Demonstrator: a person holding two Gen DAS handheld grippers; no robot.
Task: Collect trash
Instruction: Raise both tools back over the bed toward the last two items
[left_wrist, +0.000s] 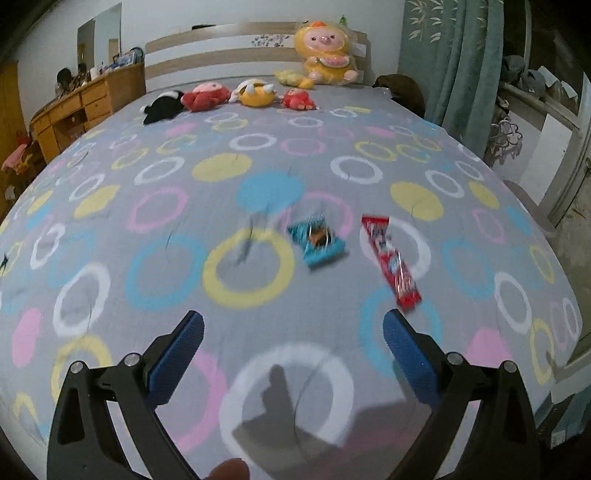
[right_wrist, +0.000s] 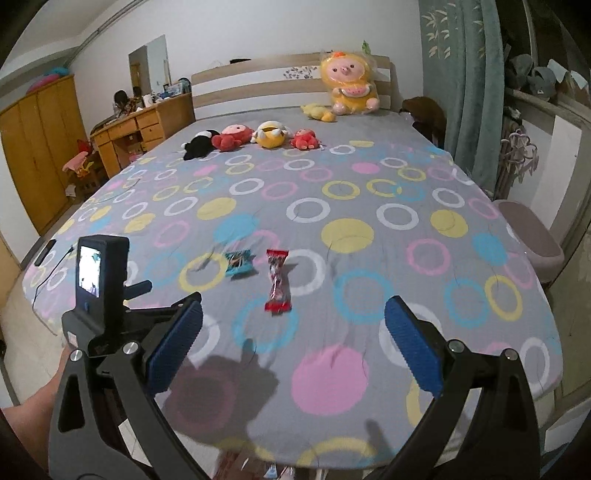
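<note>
Trash on the bed (right_wrist: 369, 369): blue wrapper (left_wrist: 317, 240) left, red wrapper (left_wrist: 391, 258) right, slightly apart. Left hand-held gripper (left_wrist: 291, 332) and right hand-held gripper (right_wrist: 293, 325) both spread wide, empty.

In the left wrist view the blue wrapper (left_wrist: 317, 242) and the red wrapper (left_wrist: 391, 260) are smeared by motion, their print unreadable. A grey streak (left_wrist: 246, 243) left of them may be a clear wrapper. The bed (right_wrist: 461, 332) runs past the bottom edge.
</note>
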